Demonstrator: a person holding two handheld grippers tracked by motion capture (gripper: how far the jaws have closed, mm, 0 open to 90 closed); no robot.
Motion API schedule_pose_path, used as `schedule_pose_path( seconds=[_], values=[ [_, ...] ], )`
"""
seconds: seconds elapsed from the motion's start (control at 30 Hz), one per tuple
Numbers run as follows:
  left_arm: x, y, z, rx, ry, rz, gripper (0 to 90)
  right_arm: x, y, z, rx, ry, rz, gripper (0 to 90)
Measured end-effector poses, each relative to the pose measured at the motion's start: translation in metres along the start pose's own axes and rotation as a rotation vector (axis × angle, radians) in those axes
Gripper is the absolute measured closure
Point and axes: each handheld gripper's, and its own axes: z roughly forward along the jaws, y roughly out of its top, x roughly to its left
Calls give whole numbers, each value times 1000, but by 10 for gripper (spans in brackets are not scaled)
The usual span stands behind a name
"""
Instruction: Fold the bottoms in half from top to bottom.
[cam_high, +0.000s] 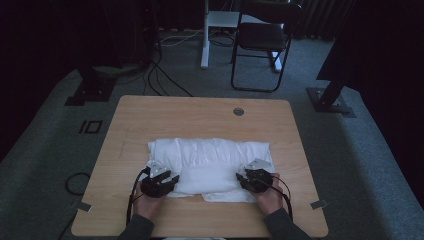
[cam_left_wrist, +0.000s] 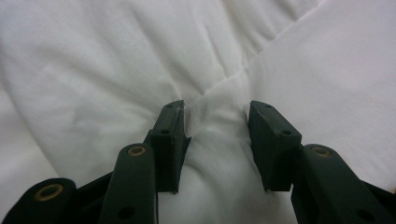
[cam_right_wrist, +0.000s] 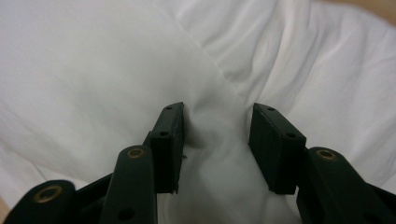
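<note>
A white cloth (cam_high: 210, 167), folded into a broad band with a loose flap trailing at its near edge, lies across the middle of a wooden table (cam_high: 150, 112), nearer the person's side. The left gripper (cam_high: 162, 184) rests at the cloth's near left corner and the right gripper (cam_high: 250, 180) at its near right corner, each held in a hand coming up from the table's front edge. In the left gripper view, the jaws stand about half open with a raised ridge of fabric (cam_left_wrist: 217, 121) bunched between them, the pads touching its sides; whether they truly pinch it cannot be told. The right gripper view shows the same: jaws half apart, a soft fold of cloth (cam_right_wrist: 217, 135) swelling up between them.

The step in hand appears to be seizing both near corners for another fold. Doing it well likely means closing each pair of jaws fully on all layers of the ridge, not just the top sheet, and lifting both ends evenly so the band stays square. A black chair (cam_high: 262, 37) stands beyond the table.
</note>
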Motion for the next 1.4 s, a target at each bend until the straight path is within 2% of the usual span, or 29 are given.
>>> schedule_pose_path(
  seconds=[0.03,0.1,0.13,0.3,0.33,0.4,0.47,0.53,0.6,0.67,0.8,0.93,0.97,1.03,1.17,1.27,1.4],
  values=[
    [0,0,0,0,0,0,579,0,0,0,0,0,0,545],
    [-3,0,1,6,25,13,579,3,-5,7,7,-26,-47,554],
    [-3,-1,2,6,25,8,578,4,-7,10,2,-21,-44,556],
    [3,0,3,-4,9,-26,574,-9,-10,15,-32,66,34,561],
    [5,1,3,-6,7,-38,562,-10,-9,17,-43,67,34,562],
    [11,4,0,-24,3,-72,503,-10,-5,23,-53,50,14,563],
    [14,7,-5,-36,18,-70,385,-9,-3,26,-59,45,6,563],
    [19,12,-16,-75,73,-53,356,-11,1,32,-74,54,10,564],
    [27,16,-23,-82,153,-59,303,-13,3,36,-86,59,8,564],
    [41,15,-24,-74,195,-106,275,-13,3,37,-89,63,11,564],
    [66,8,-14,-11,239,-191,235,-15,5,39,-93,73,22,564],
    [74,7,-11,-13,249,-216,233,-17,7,42,-99,81,25,565],
    [75,7,-9,-15,241,-223,233,-17,8,42,-98,83,27,565],
    [77,6,-6,3,237,-228,228,-19,8,42,-92,92,43,566],
    [80,5,-2,14,234,-246,211,-20,17,45,-54,96,62,565],
    [83,4,-1,13,226,-263,208,-20,18,48,-70,95,68,566],
    [84,4,0,11,225,-260,201,-22,18,48,-69,107,81,566]
  ],
)
